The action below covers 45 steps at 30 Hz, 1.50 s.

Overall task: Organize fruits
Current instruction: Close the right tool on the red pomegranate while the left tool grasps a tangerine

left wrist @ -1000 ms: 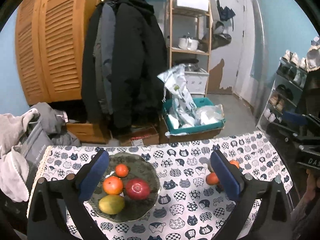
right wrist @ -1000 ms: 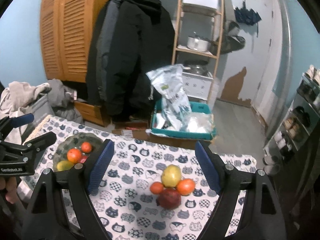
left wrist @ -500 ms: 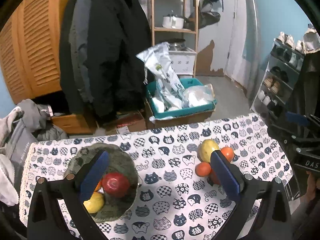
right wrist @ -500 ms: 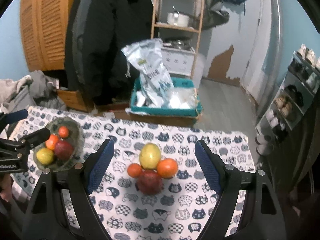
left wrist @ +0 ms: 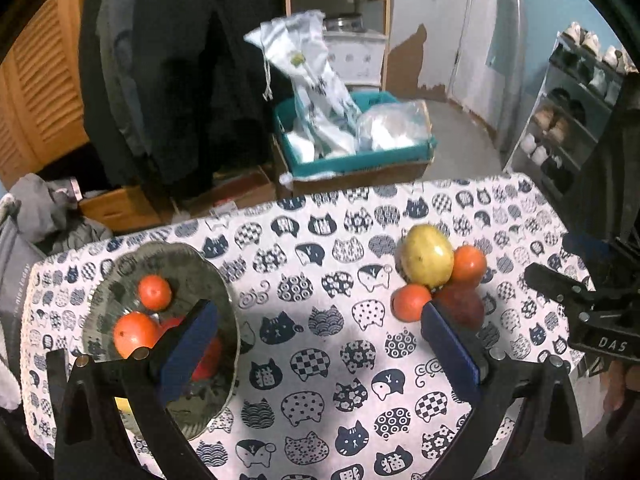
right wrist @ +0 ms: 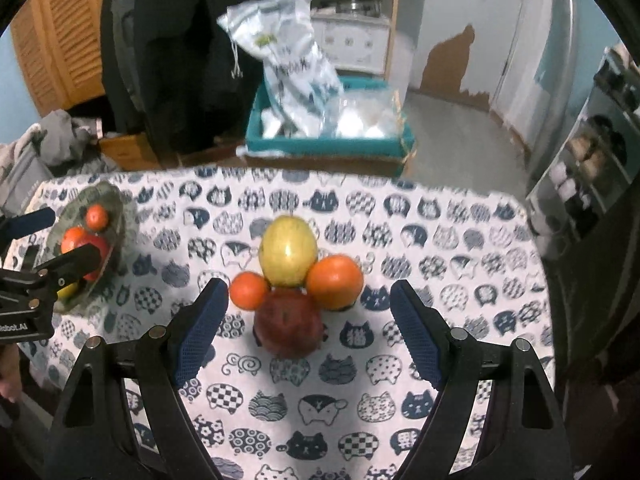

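Your right gripper (right wrist: 310, 320) has its jaws spread wide with nothing pinched. Just beyond and between its blue pads (right wrist: 202, 330) sits a cluster of four fruits touching one another on the cat-print tablecloth (right wrist: 440, 240): a dark red apple (right wrist: 289, 324) nearest the tips, a small orange (right wrist: 249, 290) beside the left pad, a larger orange (right wrist: 335, 281) toward the right pad, and a yellow-green fruit (right wrist: 287, 251) farthest out.

Your left gripper (left wrist: 316, 350) is also spread and empty. Its left pad hangs over a grey-green plate (left wrist: 188, 258) holding a small orange fruit (left wrist: 154, 292) at the far side, a larger one (left wrist: 134, 334) nearer, and something red partly hidden behind the pad. The loose cluster lies just past its right pad.

Beyond the table stands a teal box (right wrist: 332, 145) of bags.
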### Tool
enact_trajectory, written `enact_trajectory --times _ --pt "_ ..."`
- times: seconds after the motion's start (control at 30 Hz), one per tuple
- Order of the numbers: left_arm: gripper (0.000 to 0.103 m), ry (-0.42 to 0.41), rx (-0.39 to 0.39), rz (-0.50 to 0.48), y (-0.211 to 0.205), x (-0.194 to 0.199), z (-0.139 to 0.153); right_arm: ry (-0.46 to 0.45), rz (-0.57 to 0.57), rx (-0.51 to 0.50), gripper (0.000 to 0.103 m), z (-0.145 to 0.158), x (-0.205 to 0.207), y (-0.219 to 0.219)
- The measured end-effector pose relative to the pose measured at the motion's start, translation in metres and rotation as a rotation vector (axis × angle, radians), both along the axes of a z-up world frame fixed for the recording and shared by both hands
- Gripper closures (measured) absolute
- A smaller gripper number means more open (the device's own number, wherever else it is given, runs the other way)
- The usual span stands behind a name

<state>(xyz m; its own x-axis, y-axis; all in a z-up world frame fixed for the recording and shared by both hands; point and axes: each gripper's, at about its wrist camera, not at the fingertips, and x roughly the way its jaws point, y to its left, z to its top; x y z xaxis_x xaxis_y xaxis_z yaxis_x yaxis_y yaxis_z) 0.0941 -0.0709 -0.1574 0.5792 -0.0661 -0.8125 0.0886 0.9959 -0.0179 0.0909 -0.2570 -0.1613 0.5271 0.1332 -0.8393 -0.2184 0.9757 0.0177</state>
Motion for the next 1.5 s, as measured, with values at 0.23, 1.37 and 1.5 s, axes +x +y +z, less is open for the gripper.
enact_trajectory --times 0.23,1.37,1.5 --pt "0.001 0.074 0.014 0.006 -0.001 0.012 -0.032 0.095 -0.003 0.004 0.021 -0.041 0.015 0.004" --pt "0.001 0.224 0.000 -0.010 -0.014 0.035 -0.093 0.264 0.028 0.043 0.030 -0.117 0.029 0.003" --pt "0.001 0.227 -0.016 -0.040 -0.028 0.041 -0.095 0.240 -0.013 0.027 0.030 -0.110 0.024 -0.016"
